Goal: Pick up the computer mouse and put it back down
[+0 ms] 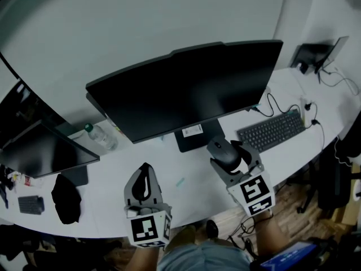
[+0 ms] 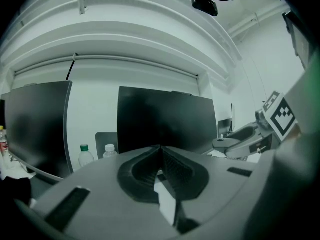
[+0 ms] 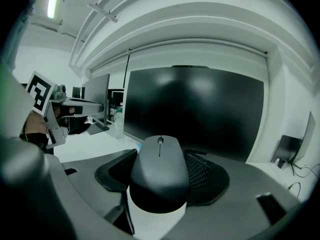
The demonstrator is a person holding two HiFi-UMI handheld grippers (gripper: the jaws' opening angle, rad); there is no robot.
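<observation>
A dark grey computer mouse (image 1: 221, 149) sits between the jaws of my right gripper (image 1: 227, 151), in front of the big monitor's stand. In the right gripper view the mouse (image 3: 160, 171) fills the gap of the right gripper (image 3: 161, 156), both pads against its sides, with pale desk showing under it. My left gripper (image 1: 145, 168) hovers over the white desk (image 1: 186, 185) to the left of the mouse. In its own view the left gripper (image 2: 160, 149) has its jaws meeting at the tips with nothing between them.
A wide black monitor (image 1: 192, 89) stands behind both grippers on its base (image 1: 197, 135). A keyboard (image 1: 272, 130) lies to the right, a water bottle (image 1: 100, 135) and a second monitor (image 1: 39, 145) to the left. A black cloth (image 1: 65, 196) lies near the front edge.
</observation>
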